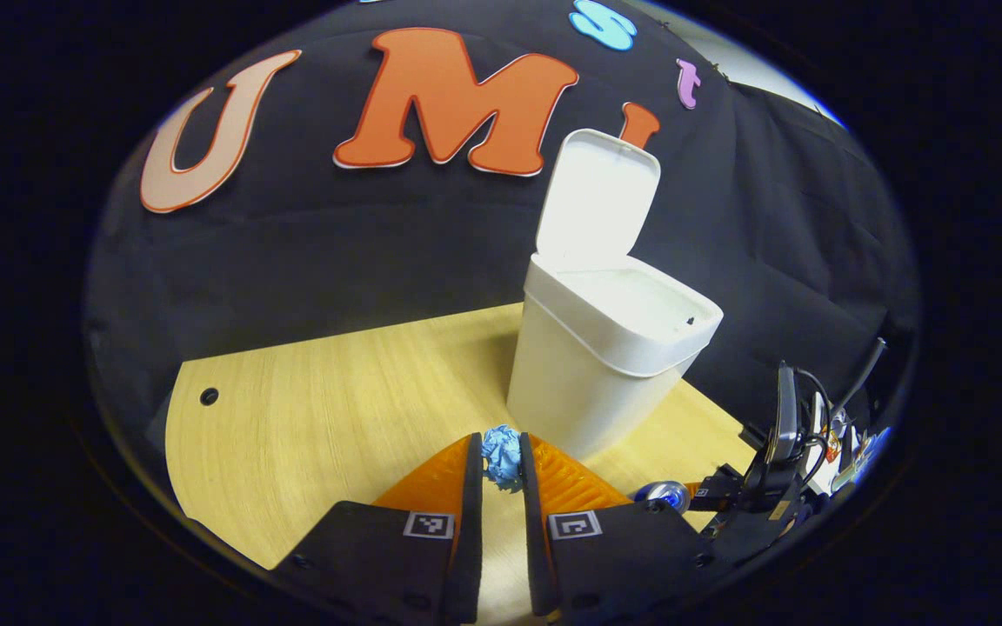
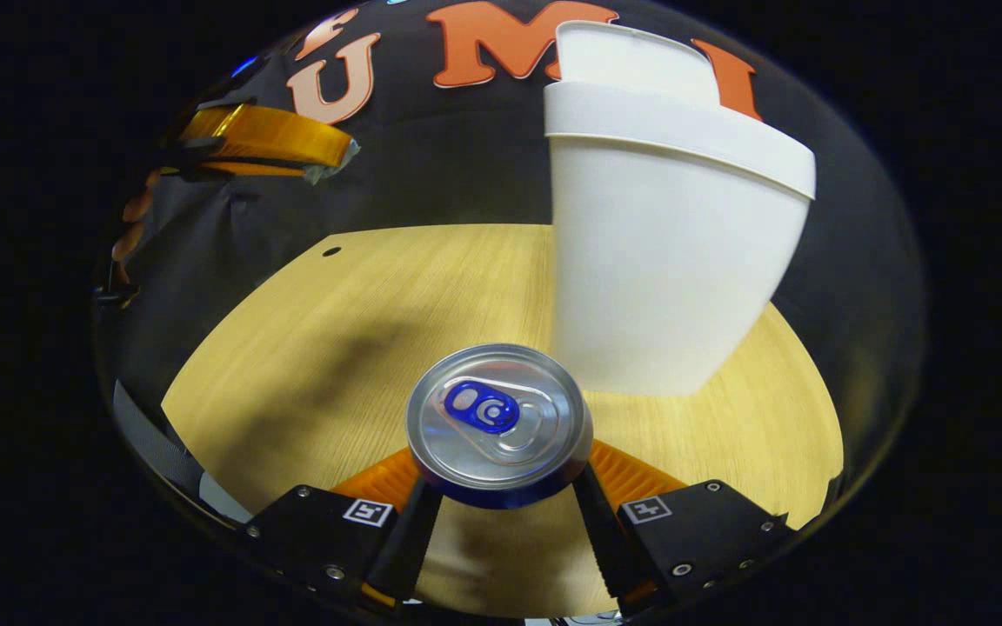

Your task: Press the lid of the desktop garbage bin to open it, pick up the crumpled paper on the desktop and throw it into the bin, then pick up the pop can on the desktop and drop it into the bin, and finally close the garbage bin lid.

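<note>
lid's up; left tool (image 1: 501, 461) pinching the crumpled paper (image 1: 502, 457), bin (image 1: 614, 348) at 1 o'clock, lift over next; right tool (image 2: 501, 504) clamps the pop can (image 2: 499, 423)

We are looking at a light wooden table (image 1: 310, 409) with visible grain, its surface running back to the booth's black cloth. A small dark hole (image 1: 209, 396) is sitting near its far left corner. The white garbage bin (image 1: 597, 365) is standing upright directly on the wood toward the right side, its lid (image 1: 598, 196) tilted up and open. In the right gripper view the same bin (image 2: 657, 261) is resting on the tabletop (image 2: 310, 348), and a soft shadow is falling across the wood left of centre
</note>
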Available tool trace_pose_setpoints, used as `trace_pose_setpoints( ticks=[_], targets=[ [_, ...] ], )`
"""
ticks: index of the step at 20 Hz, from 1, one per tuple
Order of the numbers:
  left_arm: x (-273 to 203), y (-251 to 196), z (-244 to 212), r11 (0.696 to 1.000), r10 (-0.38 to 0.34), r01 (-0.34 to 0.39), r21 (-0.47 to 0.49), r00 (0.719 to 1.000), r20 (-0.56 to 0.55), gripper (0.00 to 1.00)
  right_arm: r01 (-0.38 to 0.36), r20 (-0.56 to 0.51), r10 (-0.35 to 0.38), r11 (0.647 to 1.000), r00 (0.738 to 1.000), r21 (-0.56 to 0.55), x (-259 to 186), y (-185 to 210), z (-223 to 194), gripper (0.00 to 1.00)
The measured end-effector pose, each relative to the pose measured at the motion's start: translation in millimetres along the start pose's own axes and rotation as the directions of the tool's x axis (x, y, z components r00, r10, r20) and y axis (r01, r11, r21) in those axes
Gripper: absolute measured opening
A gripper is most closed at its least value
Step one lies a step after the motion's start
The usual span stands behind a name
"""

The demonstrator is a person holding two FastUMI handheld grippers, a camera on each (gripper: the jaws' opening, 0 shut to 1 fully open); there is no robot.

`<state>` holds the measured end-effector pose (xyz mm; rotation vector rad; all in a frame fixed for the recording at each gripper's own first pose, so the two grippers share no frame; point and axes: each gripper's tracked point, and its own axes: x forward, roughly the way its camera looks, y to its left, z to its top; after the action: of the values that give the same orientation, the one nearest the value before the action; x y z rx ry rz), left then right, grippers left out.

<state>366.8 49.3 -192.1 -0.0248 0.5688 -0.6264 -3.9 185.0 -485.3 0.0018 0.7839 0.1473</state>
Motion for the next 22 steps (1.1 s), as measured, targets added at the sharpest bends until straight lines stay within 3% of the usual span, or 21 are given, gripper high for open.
trace_pose_setpoints(
  ticks=[13, 20, 22],
  targets=[
    [33.1, -44.9, 57.7, 0.989, -0.123, 0.111, 0.101, 0.985, 0.125, 0.25, 0.057, 0.027, -0.059, 0.997, 0.998, 0.053, -2.3, -2.9, 2.4, 0.8],
    [44.7, -49.7, 59.7, 0.988, -0.106, 0.092, 0.123, 0.988, 0.115, 0.27, 0.076, 0.049, -0.08, 0.994, 0.996, 0.074, -4.3, -4.4, 8.0, 0.8],
    [45.9, -48.6, 60.0, 0.986, -0.103, 0.087, 0.141, 0.989, 0.11, 0.35, 0.083, 0.06, -0.087, 0.994, 0.994, 0.077, -4.0, -5.3, 9.0, 0.8]
  ],
)
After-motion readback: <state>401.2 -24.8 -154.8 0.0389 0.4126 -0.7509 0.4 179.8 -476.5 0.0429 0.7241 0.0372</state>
